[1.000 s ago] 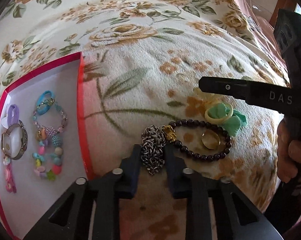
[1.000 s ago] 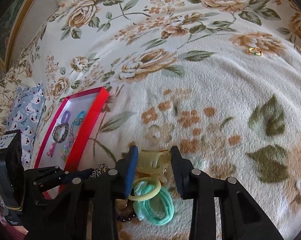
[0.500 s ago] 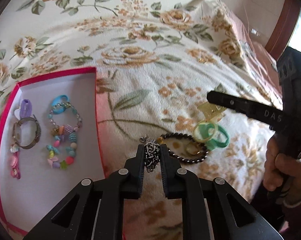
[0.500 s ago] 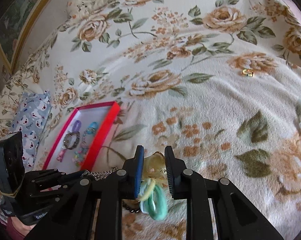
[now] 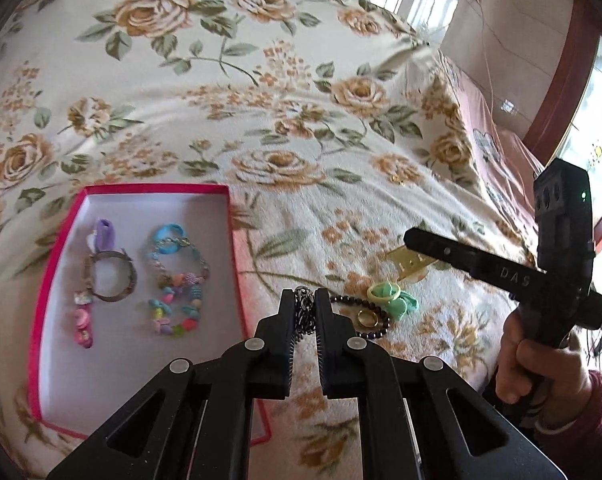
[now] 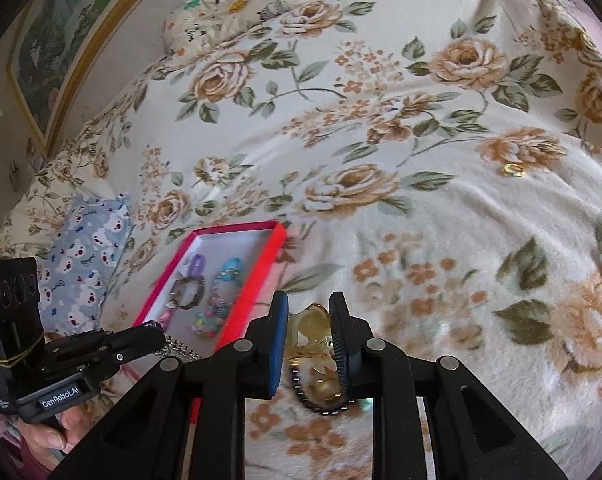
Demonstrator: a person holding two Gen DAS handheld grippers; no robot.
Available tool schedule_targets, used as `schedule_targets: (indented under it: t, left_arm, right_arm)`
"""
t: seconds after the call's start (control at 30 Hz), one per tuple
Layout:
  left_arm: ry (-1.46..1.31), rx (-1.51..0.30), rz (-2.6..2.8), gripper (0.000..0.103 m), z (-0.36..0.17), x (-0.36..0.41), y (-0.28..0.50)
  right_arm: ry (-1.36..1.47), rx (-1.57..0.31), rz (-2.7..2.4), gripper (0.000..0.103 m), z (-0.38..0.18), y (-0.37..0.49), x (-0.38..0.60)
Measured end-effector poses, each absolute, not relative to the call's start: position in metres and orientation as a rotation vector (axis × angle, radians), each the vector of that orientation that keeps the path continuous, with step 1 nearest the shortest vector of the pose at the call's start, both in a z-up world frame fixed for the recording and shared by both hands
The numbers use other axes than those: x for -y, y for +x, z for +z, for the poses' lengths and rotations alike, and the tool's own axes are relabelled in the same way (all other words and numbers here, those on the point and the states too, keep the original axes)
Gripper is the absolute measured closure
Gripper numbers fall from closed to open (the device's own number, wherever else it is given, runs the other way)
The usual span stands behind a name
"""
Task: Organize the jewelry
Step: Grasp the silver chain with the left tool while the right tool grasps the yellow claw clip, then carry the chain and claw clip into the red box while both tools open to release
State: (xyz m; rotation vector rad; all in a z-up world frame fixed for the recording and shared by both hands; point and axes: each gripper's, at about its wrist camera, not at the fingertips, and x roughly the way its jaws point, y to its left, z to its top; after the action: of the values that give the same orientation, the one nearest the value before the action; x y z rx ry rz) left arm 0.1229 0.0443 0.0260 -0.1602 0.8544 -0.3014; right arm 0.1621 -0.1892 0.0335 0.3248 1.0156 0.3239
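My left gripper [image 5: 305, 300] is shut on a silver chain bracelet [image 5: 304, 314] and holds it above the floral bedspread, just right of the red tray [image 5: 237, 256]. My right gripper [image 6: 309, 312] is shut on a translucent yellow hair clip [image 6: 311, 324]; the clip also shows in the left wrist view [image 5: 411, 264]. Below on the bedspread lie a dark bead bracelet [image 5: 375, 330], a gold ring [image 5: 367, 318] inside it, and a green and yellow hair tie [image 5: 393, 298]. The tray holds a watch [image 5: 111, 276], a colourful bead bracelet [image 5: 177, 300] and small hair ties.
A small gold ring [image 6: 513, 169] lies far off on the bedspread to the right. A blue bear-print pillow [image 6: 85, 248] lies left of the tray. A patterned pillow [image 6: 229, 8] sits at the bed's head. The bed edge drops off at right [image 5: 497, 168].
Both grippers closed and lifted: the left took the silver chain off the bedspread, the right took the yellow clip. Both views have risen, and the tray shows more fully.
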Motion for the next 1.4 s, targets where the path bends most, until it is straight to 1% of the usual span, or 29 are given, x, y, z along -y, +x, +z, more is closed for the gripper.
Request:
schedule_targets:
  t: [0.37, 0.6, 1.0, 1.4]
  left_arm:
    - [-0.207, -0.815, -0.212, 0.095, 0.043, -0.090, 0.094]
    - [-0.239, -0.799, -0.135, 0.095, 0.045, -0.121, 0.081]
    - [-0.294, -0.847, -0.042, 0.095, 0.018, -0.154, 0.088]
    - [-0.328, -0.904, 0.014, 0.095, -0.019, -0.176, 0.110]
  right_arm:
    - [0.327, -1.052, 0.463, 0.082, 0.028, 0.160, 0.128]
    - [0.318, -1.073, 0.546, 0.082, 0.022, 0.162, 0.088]
    - [0.317, -1.175, 0.624, 0.082, -0.025, 0.170, 0.033]
    - [0.317, -1.233, 0.642, 0.082, -0.056, 0.176, 0.019]
